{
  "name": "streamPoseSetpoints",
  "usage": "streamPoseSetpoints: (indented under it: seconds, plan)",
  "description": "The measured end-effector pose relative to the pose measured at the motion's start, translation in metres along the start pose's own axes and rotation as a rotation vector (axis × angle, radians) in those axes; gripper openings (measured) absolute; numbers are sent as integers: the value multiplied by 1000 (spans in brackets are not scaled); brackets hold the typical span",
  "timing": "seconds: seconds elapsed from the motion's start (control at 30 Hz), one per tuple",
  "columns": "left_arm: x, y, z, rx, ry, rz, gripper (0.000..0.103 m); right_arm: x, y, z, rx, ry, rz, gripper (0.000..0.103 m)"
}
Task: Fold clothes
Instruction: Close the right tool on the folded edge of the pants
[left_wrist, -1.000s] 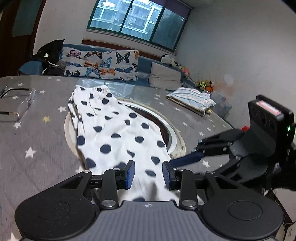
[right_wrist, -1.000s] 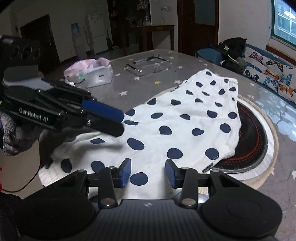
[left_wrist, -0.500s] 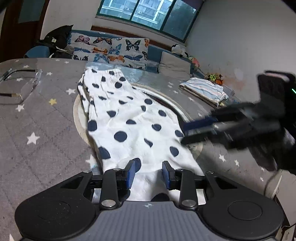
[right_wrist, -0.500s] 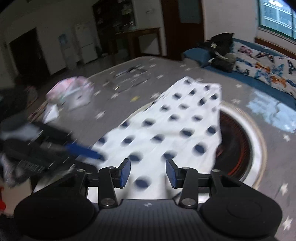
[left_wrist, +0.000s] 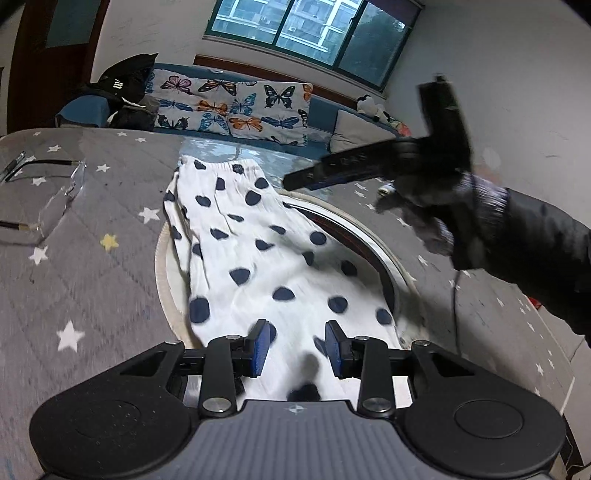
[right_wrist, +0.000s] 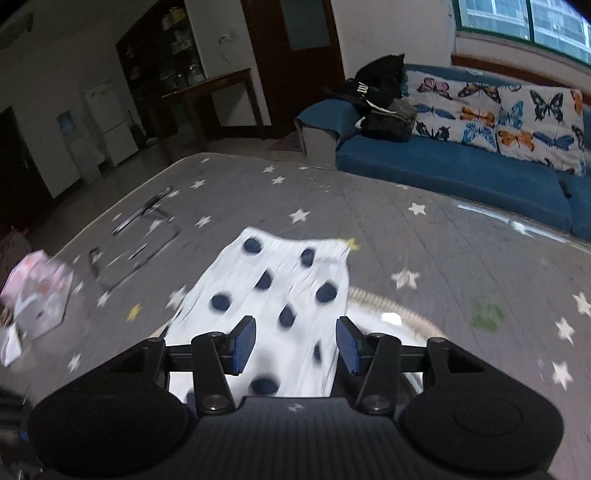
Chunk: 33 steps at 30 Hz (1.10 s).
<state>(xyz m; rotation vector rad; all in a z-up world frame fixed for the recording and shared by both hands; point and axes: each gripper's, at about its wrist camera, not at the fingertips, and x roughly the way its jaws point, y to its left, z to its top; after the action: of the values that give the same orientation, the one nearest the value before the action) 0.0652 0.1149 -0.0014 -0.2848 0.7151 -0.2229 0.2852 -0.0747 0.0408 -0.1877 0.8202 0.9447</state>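
Note:
White trousers with dark blue dots (left_wrist: 258, 254) lie stretched lengthwise on the grey star-print table, waistband at the far end. My left gripper (left_wrist: 296, 349) is open just above the near hem, nothing between its blue pads. In the left wrist view my right gripper (left_wrist: 295, 181) hangs in the air over the far right part of the trousers, held by a gloved hand (left_wrist: 436, 192) in a dark sleeve. In the right wrist view my right gripper (right_wrist: 295, 343) stands open above the trousers (right_wrist: 280, 295), pointing at the waistband. That view is blurred.
Clear glasses (left_wrist: 55, 195) lie on the table at the left. A round inset ring (left_wrist: 380, 251) sits under the trousers. A pink-white box (right_wrist: 37, 291) is at the table's left edge. A blue sofa with butterfly cushions (right_wrist: 498, 118) stands behind.
My right gripper has risen and swung from beside the near hem toward the far waistband end. The left gripper has come slightly closer over the hem. Both stayed open.

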Motion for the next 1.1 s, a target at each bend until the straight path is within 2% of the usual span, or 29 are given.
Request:
streamPoseSetpoints:
  seconds: [0.23,0.5,0.6,0.63,0.67,0.77,0.87,1.03,1.1]
  plan:
    - [22,7,20,-12,11,15,38,50,-25,23,50,12,13,52]
    - [46,9,31,-14,30,16,38,76,-31,27,38,11,56,53]
    - [53,13,33,-23,35,28,38,81,-32,27,28,1,72,47]
    - [55,14,33,-28,36,34,38,83,-32,27,26,-2,68,33]
    - [57,16,34,-33,37,40,38,83,-33,27,27,-4,65,26]
    - [56,21,34,-45,29,67,38,84,-37,28,43,-14,57,21]
    - [54,27,34,-58,20,94,38,81,-37,30,51,-14,54,23]
    - [53,30,37,-61,-4,128,38,80,-38,30,47,-2,96,42]
    - [53,28,42,-50,-21,136,36,81,-36,30,41,-4,100,45]
